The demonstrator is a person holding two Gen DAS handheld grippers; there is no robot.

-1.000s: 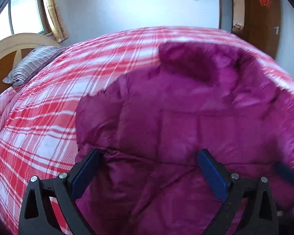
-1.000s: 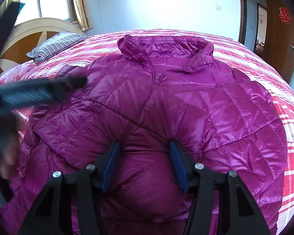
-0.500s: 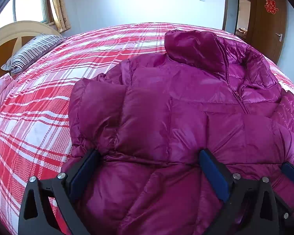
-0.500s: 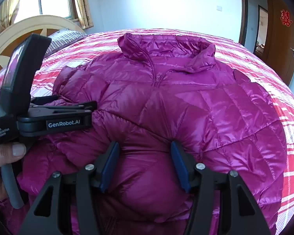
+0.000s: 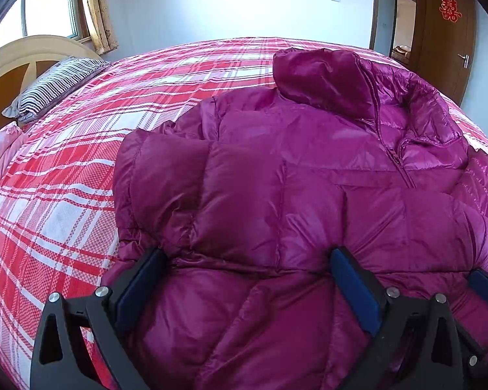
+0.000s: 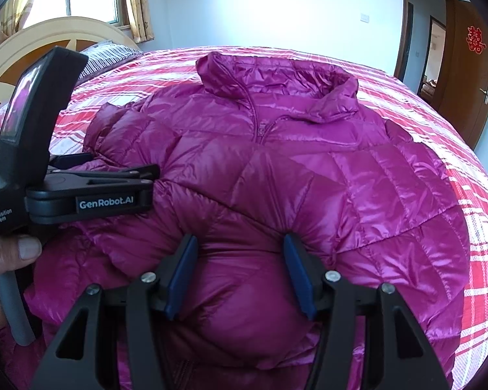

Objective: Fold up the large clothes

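Note:
A magenta puffer jacket (image 5: pixel 292 169) lies front up on the bed, collar far, zip closed; it also shows in the right wrist view (image 6: pixel 276 162). Its left sleeve (image 5: pixel 166 175) is folded in over the body. My left gripper (image 5: pixel 244 279) is open, its jaws wide apart, resting over the jacket's lower left part. My right gripper (image 6: pixel 240 266) is partly closed around a bulge of the jacket's lower front, the fabric puffing between the pads. The left gripper shows from the side in the right wrist view (image 6: pixel 153 178).
The bed has a red and white plaid cover (image 5: pixel 65 169). A striped pillow (image 5: pixel 55 84) and a wooden headboard (image 5: pixel 13 61) are at the far left. A brown door (image 5: pixel 445 32) stands at the right. A hand (image 6: pixel 3 260) holds the left gripper.
My left gripper swung in from the left and came to rest over the jacket's lower left; its view has steadied. The right gripper stayed put on the jacket.

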